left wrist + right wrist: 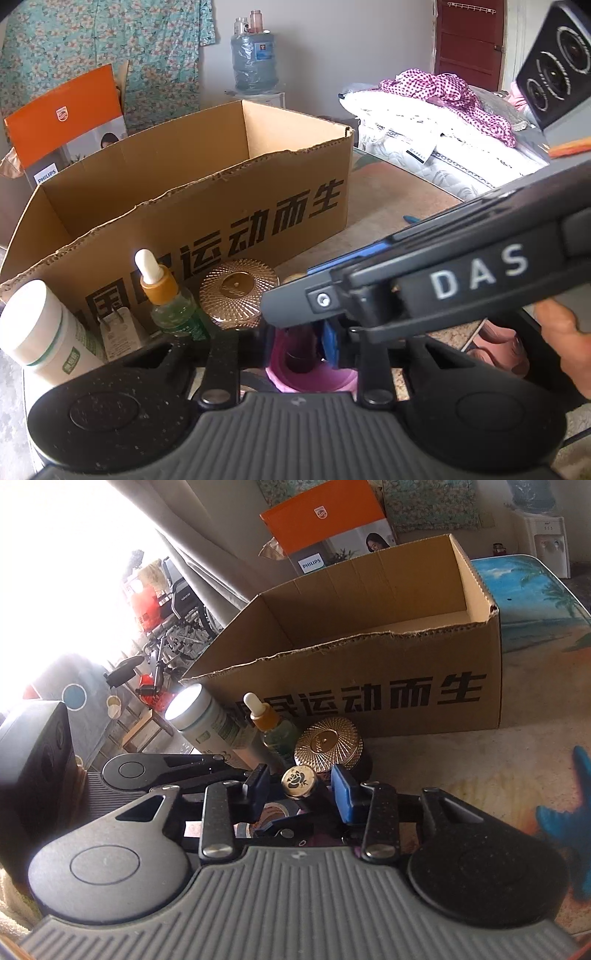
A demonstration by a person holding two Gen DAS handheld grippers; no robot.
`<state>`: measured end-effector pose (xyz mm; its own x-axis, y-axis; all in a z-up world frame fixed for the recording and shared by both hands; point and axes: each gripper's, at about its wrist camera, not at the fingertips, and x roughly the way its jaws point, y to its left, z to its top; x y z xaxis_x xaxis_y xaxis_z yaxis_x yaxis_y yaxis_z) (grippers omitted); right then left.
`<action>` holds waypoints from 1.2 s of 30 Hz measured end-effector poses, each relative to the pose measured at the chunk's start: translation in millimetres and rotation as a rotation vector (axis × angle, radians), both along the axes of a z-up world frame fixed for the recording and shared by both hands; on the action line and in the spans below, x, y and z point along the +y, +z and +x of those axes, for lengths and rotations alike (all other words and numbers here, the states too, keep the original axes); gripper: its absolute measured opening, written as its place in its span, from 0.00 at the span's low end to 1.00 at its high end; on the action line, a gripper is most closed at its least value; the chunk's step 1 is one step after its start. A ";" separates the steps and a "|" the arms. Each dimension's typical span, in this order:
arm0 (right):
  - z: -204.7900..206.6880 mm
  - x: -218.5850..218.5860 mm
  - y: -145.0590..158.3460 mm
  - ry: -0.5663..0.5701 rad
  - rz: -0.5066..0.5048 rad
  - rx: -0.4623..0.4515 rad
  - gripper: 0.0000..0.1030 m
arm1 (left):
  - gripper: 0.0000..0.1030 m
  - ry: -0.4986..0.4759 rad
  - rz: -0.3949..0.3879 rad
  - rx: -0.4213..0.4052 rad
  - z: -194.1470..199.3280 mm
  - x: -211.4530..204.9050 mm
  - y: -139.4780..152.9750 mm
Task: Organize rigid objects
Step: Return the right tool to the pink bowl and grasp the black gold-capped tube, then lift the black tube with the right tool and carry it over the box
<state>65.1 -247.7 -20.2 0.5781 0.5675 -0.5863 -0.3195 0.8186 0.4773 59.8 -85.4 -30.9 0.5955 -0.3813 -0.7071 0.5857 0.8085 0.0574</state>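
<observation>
The right tool (pixel 301 794) stands narrowly open around the upright rose-capped tube (pixel 298 783) before the cardboard box (pixel 369 698); closing off-centre could tip it into the gold-lidded jar (pixel 327 744).

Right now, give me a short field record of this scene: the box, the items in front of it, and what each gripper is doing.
container: open cardboard box, torn top edge, nothing seen inside
lined up before box: white-capped bottle, dropper bottle, gold-lidded jar
right gripper: open, fingers either side of a dark tube with a gold rose cap, not clamped
left gripper: fingertips hidden behind the right gripper's body; a pink cup lies between them
behind box: orange Philips carton
</observation>
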 end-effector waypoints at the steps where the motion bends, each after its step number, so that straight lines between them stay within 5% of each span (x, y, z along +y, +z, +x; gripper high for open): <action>1: 1.1 0.2 -0.9 0.001 0.000 0.003 0.29 | 0.23 0.000 -0.002 0.000 0.1 -0.5 -0.5; 20: -19.5 4.3 30.4 -0.018 -0.007 -0.110 0.24 | 0.22 0.019 -0.031 -0.107 -21.1 8.9 34.5; 29: -23.4 11.2 85.4 0.030 0.026 -0.247 0.23 | 0.22 0.069 -0.086 -0.223 -23.6 24.5 94.6; 36: 16.6 21.7 137.6 0.107 0.063 -0.326 0.23 | 0.22 0.136 -0.153 -0.240 10.2 45.6 144.3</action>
<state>81.7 -226.0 117.3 0.6647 0.6640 -0.3425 -0.5460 0.7446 0.3840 70.0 -39.7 113.4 0.7912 -0.3780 -0.4807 0.4561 0.8884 0.0521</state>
